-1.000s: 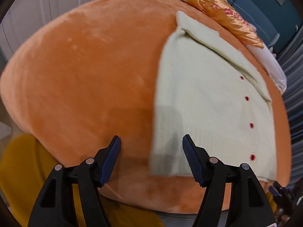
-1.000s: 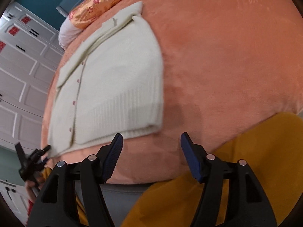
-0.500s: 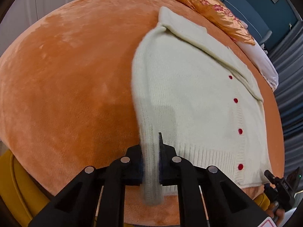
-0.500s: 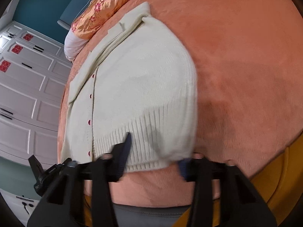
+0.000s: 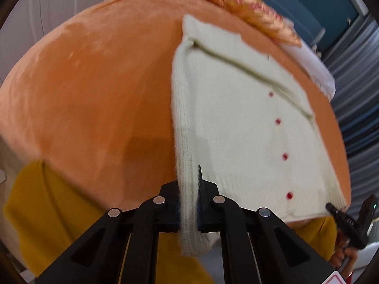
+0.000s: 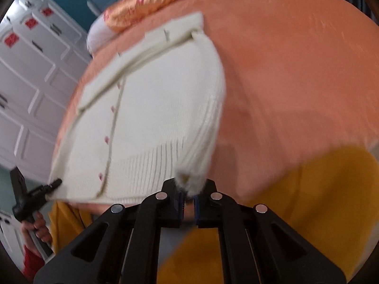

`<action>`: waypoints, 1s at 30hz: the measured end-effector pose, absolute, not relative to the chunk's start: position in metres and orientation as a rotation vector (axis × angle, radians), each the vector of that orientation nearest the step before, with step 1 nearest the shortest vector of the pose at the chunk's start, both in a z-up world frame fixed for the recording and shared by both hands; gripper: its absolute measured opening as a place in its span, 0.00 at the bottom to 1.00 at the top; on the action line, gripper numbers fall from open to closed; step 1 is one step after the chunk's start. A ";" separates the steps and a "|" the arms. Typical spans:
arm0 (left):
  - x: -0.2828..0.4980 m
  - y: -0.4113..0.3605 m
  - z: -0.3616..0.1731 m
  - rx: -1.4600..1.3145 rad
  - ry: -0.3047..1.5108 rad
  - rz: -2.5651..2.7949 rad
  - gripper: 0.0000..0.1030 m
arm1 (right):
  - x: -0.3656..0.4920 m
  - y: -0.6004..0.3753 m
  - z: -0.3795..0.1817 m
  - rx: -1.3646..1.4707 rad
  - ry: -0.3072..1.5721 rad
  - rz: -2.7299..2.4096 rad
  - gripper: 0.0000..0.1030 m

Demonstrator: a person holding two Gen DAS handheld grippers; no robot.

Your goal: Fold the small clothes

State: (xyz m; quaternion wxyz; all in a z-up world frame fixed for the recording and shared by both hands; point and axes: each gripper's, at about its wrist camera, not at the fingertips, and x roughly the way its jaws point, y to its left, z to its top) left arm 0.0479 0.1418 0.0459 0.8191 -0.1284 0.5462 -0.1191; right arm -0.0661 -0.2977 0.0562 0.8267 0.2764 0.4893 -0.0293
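Observation:
A cream knitted cardigan (image 5: 239, 123) with red buttons lies on an orange plush bed cover (image 5: 94, 90), its sleeves folded in. My left gripper (image 5: 189, 203) is shut on the hem at the cardigan's near left corner and lifts it off the cover. My right gripper (image 6: 188, 201) is shut on the hem at the near right corner of the cardigan (image 6: 154, 108), also raised. Each gripper shows small at the edge of the other's view: the right one in the left wrist view (image 5: 331, 207), the left one in the right wrist view (image 6: 56, 182).
An orange patterned pillow (image 5: 251, 11) and a white pillow (image 5: 310, 61) lie at the far end of the bed. A yellow cloth (image 6: 308, 201) hangs at the near edge. White panelled doors (image 6: 28, 75) stand to the left in the right wrist view.
Both grippers went from open to shut on the cardigan's near hem corners. They now lift the hem, and the near edge has risen off the cover.

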 end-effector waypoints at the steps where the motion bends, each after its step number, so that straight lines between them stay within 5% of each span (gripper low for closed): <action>1: 0.036 0.144 0.044 -0.246 1.188 -0.258 0.06 | -0.075 -0.295 0.055 0.566 1.066 -0.054 0.04; 9: -0.067 0.155 0.071 -0.093 1.345 -0.328 0.06 | -0.166 -0.280 0.079 0.500 1.268 0.016 0.04; 16: -0.083 0.162 0.091 -0.148 1.367 -0.276 0.06 | -0.191 -0.278 0.099 0.548 1.294 0.029 0.04; 30: 0.088 0.112 0.150 -0.204 0.858 -0.268 0.06 | -0.018 -0.316 0.148 0.506 0.750 0.007 0.05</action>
